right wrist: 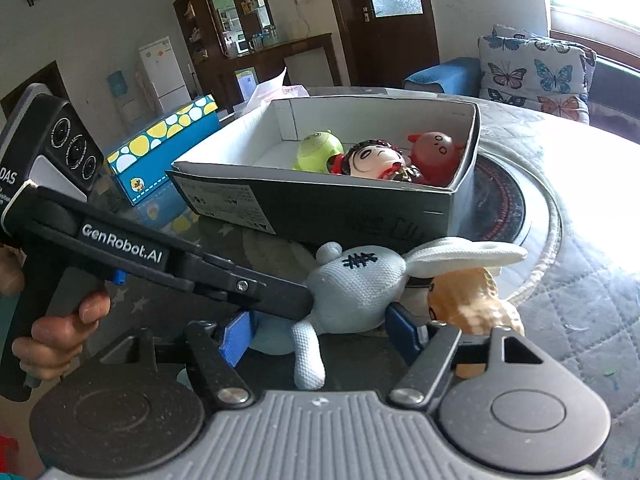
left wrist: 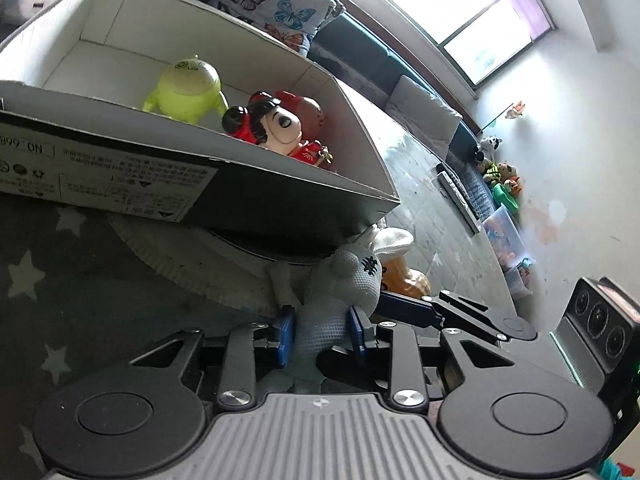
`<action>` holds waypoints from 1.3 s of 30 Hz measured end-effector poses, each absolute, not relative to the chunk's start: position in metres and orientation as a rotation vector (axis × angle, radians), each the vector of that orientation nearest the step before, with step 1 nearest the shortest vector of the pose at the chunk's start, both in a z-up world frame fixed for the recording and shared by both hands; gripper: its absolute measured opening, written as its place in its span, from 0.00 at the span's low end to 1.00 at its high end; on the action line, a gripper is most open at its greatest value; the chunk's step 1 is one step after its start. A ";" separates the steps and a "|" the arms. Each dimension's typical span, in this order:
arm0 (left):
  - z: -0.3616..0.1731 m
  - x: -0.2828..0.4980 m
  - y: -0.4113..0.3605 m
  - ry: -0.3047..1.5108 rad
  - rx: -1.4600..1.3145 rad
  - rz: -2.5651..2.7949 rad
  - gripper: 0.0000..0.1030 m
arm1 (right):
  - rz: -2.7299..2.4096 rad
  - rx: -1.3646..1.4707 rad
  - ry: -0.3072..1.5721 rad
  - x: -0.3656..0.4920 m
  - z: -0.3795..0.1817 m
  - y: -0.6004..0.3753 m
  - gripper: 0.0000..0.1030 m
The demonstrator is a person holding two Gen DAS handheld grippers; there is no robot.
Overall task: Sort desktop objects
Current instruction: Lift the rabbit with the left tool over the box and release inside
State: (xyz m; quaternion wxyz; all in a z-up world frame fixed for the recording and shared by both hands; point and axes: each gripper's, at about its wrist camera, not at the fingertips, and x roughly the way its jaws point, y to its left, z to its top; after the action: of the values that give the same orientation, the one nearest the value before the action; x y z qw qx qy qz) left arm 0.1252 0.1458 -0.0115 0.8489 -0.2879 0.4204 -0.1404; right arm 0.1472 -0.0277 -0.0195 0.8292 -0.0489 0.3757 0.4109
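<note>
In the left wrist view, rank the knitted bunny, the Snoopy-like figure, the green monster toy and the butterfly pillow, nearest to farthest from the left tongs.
1. Knitted bunny: clamped between the left tongs.
2. Snoopy-like figure: in the shoebox, near its right end.
3. Green monster toy: in the box, to Snoopy's left and further in.
4. Butterfly pillow: beyond the box.

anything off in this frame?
Yes: the shoebox sits tilted, resting partly on the round mat. The knit bunny lies wedged under its corner, pinched by the left gripper.
</note>
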 end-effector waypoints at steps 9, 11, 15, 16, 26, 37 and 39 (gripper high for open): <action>-0.008 0.117 0.143 0.882 -0.596 -0.325 0.28 | 0.884 -0.138 0.771 0.139 -0.019 -0.020 0.74; -0.003 0.110 0.144 0.866 -0.594 -0.329 0.28 | 0.897 -0.145 0.758 0.134 -0.015 -0.020 0.74; 0.011 0.097 0.148 0.822 -0.597 -0.321 0.28 | 0.923 -0.140 0.728 0.126 -0.001 -0.019 0.74; 0.016 0.095 0.150 0.807 -0.594 -0.317 0.28 | 0.927 -0.146 0.716 0.125 0.004 -0.017 0.74; 0.071 0.100 0.182 0.649 -0.577 -0.233 0.28 | 0.974 -0.171 0.572 0.144 0.056 0.020 0.74; 0.090 0.155 0.239 0.612 -0.571 -0.106 0.28 | 1.013 -0.153 0.542 0.214 0.067 0.092 0.74; 0.083 0.166 0.248 0.625 -0.581 -0.087 0.28 | 1.013 -0.146 0.562 0.227 0.060 0.100 0.74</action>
State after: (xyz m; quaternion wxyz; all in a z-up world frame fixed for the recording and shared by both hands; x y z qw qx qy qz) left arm 0.1660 0.2478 0.0834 0.9094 -0.2816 0.3031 -0.0422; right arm 0.2266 0.1001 0.0605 0.8342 -0.0691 0.2655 0.4783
